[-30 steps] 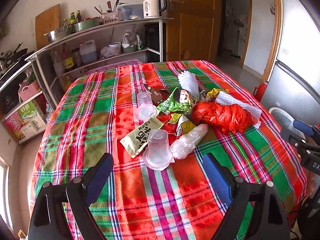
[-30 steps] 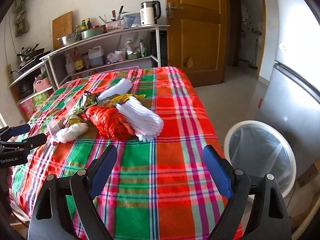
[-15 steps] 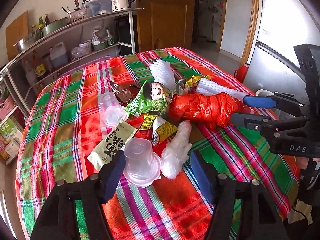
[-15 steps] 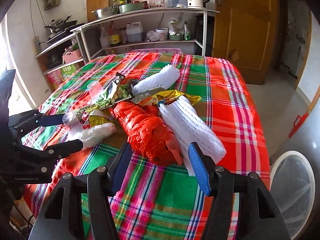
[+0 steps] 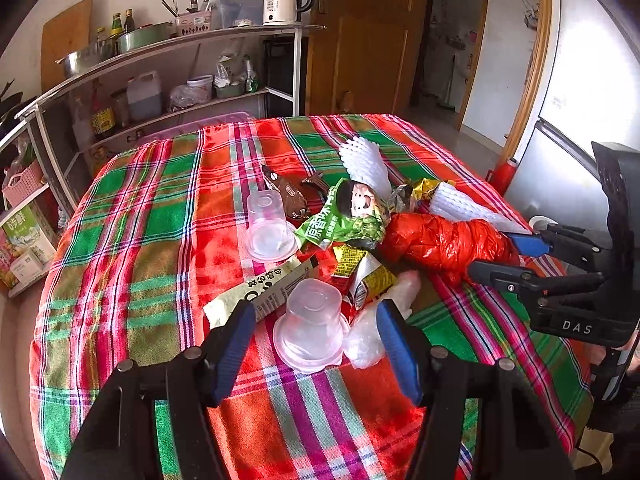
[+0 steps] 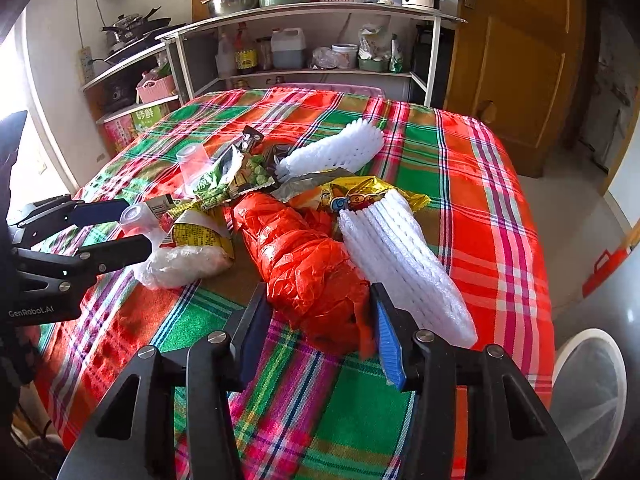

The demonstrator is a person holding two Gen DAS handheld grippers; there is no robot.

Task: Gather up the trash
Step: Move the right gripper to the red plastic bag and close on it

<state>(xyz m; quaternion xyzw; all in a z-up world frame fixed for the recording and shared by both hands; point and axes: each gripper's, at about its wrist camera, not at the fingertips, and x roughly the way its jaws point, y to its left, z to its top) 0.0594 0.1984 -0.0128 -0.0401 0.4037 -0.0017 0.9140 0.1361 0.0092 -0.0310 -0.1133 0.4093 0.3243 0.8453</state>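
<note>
A pile of trash lies on the plaid tablecloth (image 5: 152, 208). My left gripper (image 5: 316, 324) is open around an upturned clear plastic cup (image 5: 310, 324), with a clear plastic bag (image 5: 376, 320) beside its right finger. My right gripper (image 6: 318, 314) is open around the near end of a crumpled red plastic bag (image 6: 304, 256), also shown in the left wrist view (image 5: 444, 240). Nearby lie a white foam net (image 6: 400, 256), a second foam net (image 6: 332, 152), a green snack wrapper (image 5: 340, 220), yellow wrappers (image 5: 364, 276) and a second cup (image 5: 268, 228).
A white-rimmed bin with a clear liner (image 6: 588, 392) stands on the floor right of the table. A metal shelf with kitchenware (image 5: 180, 80) is behind the table. A wooden door (image 6: 516, 48) is at the back right.
Both grippers moved forward into the pile. The left one now straddles the near cup. The right one now straddles the end of the red bag.
</note>
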